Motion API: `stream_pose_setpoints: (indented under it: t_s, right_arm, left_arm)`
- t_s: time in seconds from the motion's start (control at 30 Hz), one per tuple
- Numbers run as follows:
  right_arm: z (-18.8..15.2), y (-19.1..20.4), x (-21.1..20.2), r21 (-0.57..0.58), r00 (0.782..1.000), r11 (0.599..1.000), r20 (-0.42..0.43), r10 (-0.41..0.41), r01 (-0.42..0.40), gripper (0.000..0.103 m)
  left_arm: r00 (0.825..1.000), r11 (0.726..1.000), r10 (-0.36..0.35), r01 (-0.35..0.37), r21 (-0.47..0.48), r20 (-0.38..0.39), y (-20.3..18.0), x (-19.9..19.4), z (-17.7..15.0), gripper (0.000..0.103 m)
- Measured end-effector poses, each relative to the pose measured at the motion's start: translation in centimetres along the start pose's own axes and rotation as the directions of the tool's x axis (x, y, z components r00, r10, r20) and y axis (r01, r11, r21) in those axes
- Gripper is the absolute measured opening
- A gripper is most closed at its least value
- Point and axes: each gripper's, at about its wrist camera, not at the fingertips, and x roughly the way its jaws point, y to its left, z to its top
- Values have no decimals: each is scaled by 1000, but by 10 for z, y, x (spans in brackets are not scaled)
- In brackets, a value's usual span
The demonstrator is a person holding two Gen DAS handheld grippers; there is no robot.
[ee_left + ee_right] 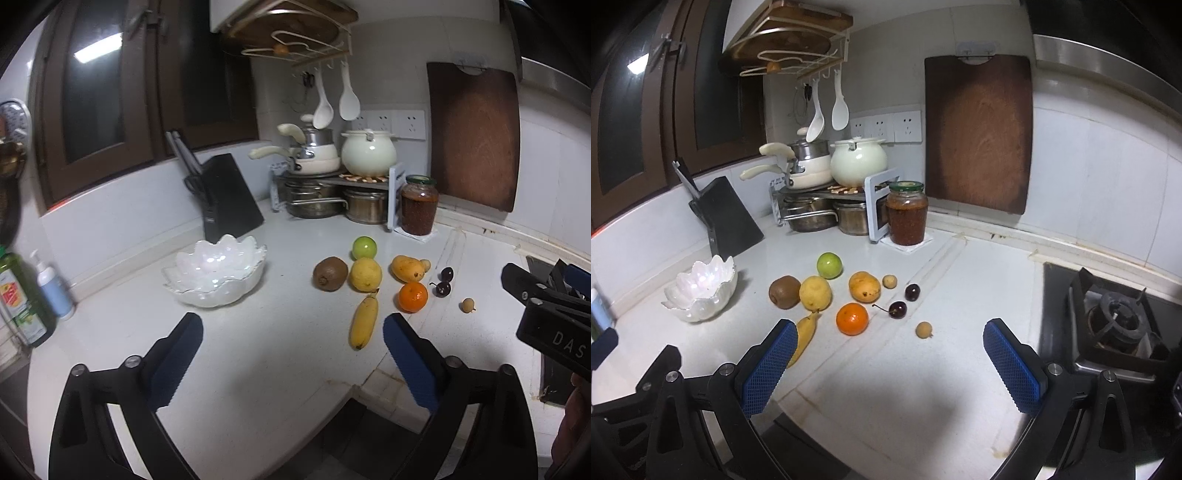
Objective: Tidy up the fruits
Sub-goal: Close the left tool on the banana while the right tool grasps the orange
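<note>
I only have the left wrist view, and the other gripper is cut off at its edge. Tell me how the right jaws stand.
Observer: The right gripper has its jaws wide open with nothing between them, above the white countertop.
Operator: Report what lies nearest it.
Observer: The yellow banana; its near end is hidden behind the blue pad on the left of that view.
Operator: Say what is off to that gripper's right.
Observer: A black gas stove burner, set into the countertop beyond the other pad.
</note>
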Motion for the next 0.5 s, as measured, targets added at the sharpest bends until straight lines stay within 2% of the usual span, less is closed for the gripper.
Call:
stream_pose_setpoints:
  t_s: [0.1, 0.33, 0.5]
  right_arm:
    - [3, 4, 15, -4, 1000, 1000, -18, 2, -3, 102]
    - [8, 16, 57, 19, 996, 1000, -86, -1, 3, 94]
    - [5, 27, 80, 9, 991, 1000, -130, -24, 26, 88]
  left_arm:
    - [999, 999, -39, 39, 21, -27, -2, 19, 4, 93]
    - [992, 991, -108, 113, 70, -67, -4, 60, 12, 84]
    - [979, 979, -166, 178, 97, -116, -5, 88, 13, 78]
